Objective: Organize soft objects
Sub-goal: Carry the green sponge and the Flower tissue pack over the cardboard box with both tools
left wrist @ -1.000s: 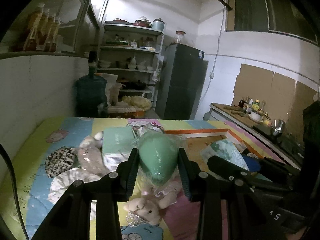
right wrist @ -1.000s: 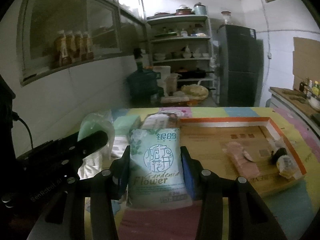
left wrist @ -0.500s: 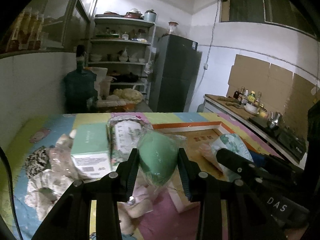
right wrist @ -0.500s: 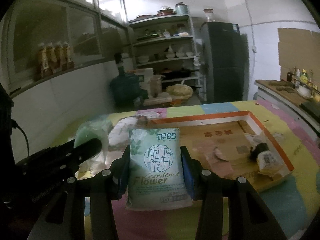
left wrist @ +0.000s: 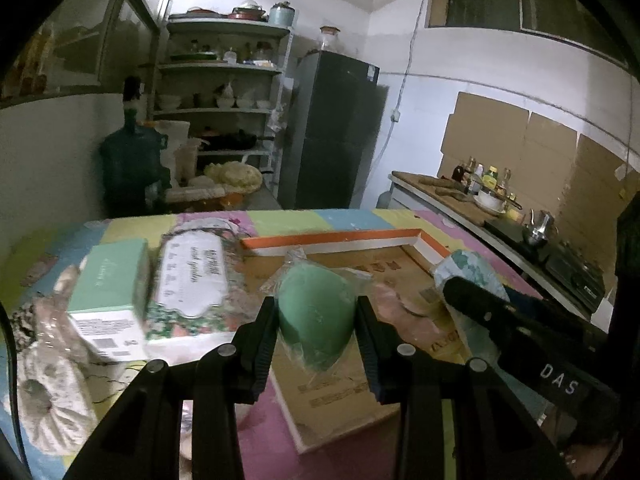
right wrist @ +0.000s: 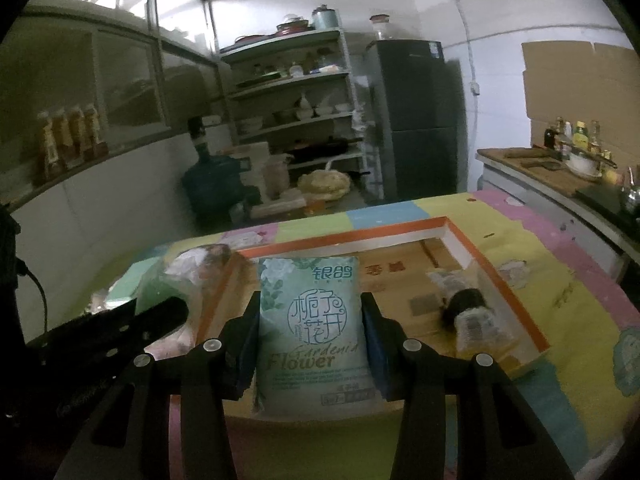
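My left gripper (left wrist: 317, 316) is shut on a green egg-shaped sponge in clear wrap (left wrist: 316, 312), held above the near left part of a shallow cardboard tray with an orange rim (left wrist: 332, 238). My right gripper (right wrist: 310, 330) is shut on a pale green tissue pack printed "Gardenia Flower" (right wrist: 310, 328), held over the tray's near edge (right wrist: 532, 354). A wrapped dark roll (right wrist: 466, 314) lies in the tray at the right. The right gripper also shows in the left wrist view (left wrist: 472, 296).
Left of the tray on the colourful mat lie a mint box (left wrist: 110, 284), a floral tissue pack (left wrist: 192, 280) and white and leopard fabric items (left wrist: 44, 392). Behind the table stand a water jug (left wrist: 132, 168), shelves (left wrist: 224, 100) and a fridge (left wrist: 332, 132). A counter with bottles (left wrist: 480, 188) runs along the right.
Both grippers have moved to the right with their loads, from over the pile on the mat to over the cardboard tray. Both stay shut.
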`<state>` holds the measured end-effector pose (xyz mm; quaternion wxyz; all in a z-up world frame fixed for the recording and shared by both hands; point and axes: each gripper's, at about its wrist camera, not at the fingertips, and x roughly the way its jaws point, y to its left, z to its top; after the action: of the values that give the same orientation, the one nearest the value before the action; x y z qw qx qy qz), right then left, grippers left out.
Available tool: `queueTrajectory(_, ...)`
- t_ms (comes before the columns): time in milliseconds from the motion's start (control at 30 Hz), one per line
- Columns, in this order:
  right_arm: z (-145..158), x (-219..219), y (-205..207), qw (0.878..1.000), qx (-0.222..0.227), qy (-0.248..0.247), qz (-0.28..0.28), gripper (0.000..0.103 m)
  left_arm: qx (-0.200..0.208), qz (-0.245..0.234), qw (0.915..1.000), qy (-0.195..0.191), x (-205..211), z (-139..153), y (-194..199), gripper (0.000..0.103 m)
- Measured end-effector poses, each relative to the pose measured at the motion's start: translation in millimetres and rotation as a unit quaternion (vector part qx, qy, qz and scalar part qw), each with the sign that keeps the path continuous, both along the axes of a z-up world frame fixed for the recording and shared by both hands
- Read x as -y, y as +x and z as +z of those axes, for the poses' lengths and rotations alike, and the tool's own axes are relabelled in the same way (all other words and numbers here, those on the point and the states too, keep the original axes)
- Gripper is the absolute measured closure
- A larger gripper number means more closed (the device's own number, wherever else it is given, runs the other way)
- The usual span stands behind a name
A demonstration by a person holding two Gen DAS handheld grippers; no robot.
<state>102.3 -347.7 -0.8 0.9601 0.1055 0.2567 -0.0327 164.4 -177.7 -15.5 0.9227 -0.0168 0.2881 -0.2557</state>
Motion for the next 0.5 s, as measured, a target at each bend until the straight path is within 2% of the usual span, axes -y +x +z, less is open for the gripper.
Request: queueTrajectory(500,-16,43,16,1.000,-0.015,0.010,-0.023,0.056,-0.033,-0.014,0.9992,0.018,35,-21,20,0.065)
